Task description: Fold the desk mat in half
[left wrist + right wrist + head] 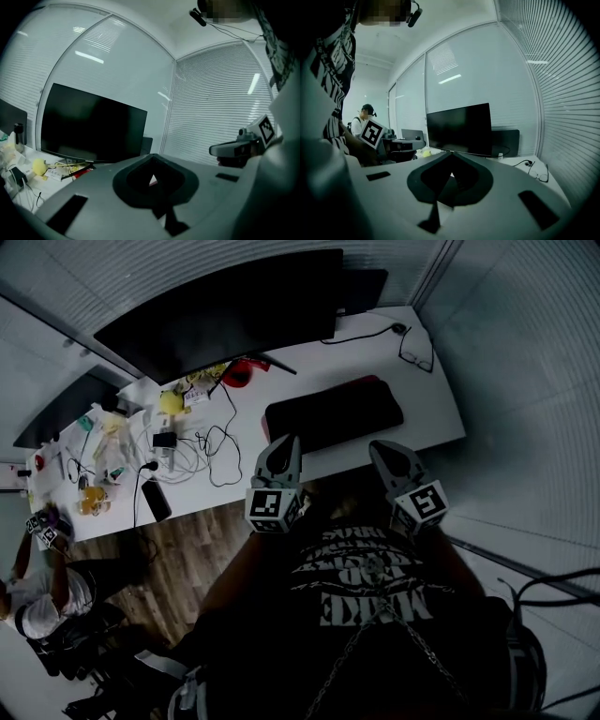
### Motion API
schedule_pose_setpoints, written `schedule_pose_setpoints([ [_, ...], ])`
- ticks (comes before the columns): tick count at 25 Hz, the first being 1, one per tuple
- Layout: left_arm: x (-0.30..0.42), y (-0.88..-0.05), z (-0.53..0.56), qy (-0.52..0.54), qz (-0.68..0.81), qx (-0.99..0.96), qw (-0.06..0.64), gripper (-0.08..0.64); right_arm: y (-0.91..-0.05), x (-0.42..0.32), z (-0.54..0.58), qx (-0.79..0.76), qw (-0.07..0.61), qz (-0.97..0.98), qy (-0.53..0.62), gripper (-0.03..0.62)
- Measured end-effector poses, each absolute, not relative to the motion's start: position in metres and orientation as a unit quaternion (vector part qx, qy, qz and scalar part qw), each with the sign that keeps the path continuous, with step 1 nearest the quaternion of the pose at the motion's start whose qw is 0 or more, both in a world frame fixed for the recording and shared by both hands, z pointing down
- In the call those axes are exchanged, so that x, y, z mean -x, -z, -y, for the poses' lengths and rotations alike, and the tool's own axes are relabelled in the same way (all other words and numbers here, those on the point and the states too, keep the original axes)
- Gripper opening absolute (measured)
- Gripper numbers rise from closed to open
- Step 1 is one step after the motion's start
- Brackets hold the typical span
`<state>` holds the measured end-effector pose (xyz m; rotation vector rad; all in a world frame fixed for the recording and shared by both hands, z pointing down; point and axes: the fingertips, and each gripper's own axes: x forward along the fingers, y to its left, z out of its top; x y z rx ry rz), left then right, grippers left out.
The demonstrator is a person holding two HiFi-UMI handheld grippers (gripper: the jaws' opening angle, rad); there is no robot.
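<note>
Desk mat [333, 413] lies flat on the white desk [436, 404], in front of the monitor [225, 306]. Your left gripper [284, 446] and right gripper [382, 450] are poised by its near long edge, both with jaws closed on nothing. Open both before you reach in, take the two near corners evenly, and lift together so the edges meet square.

Closed right gripper [452, 154], monitor [459, 129] beyond
</note>
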<state>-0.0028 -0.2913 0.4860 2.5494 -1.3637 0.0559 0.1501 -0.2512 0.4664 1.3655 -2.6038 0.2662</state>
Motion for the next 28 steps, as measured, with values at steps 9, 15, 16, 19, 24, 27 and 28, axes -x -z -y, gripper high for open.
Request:
schedule_pose_setpoints([
  [9, 0.02, -0.485, 0.354, 0.014, 0.444, -0.884, 0.141, 0.002, -0.459, -0.118, 0.301, -0.474, 0.092, 0.872, -0.082, -0.006],
  [15, 0.018, -0.503, 0.371, 0.01, 0.449, -0.877, 0.169, 0.002, -0.472, -0.131, 0.314, -0.478, 0.118, 0.866, -0.083, -0.006],
  [16, 0.018, -0.51, 0.374, 0.004, 0.451, -0.875, 0.174, 0.002, -0.474, -0.134, 0.319, -0.479, 0.118, 0.865, -0.086, -0.006],
  [19, 0.012, -0.526, 0.379, -0.012, 0.455, -0.871, 0.185, 0.002, -0.481, -0.144, 0.331, -0.479, 0.116, 0.865, -0.101, -0.006],
  [24, -0.008, -0.542, 0.389, -0.042, 0.462, -0.864, 0.196, 0.002, -0.493, -0.165, 0.356, -0.459, 0.116, 0.873, -0.113, -0.006],
  [27, -0.026, -0.551, 0.399, -0.058, 0.467, -0.858, 0.204, 0.002, -0.504, -0.187, 0.376, -0.456, 0.118, 0.873, -0.127, -0.006],
  [28, -0.033, -0.558, 0.403, -0.066, 0.47, -0.856, 0.204, 0.002, -0.51, -0.197, 0.382, -0.458, 0.119, 0.871, -0.134, -0.006],
])
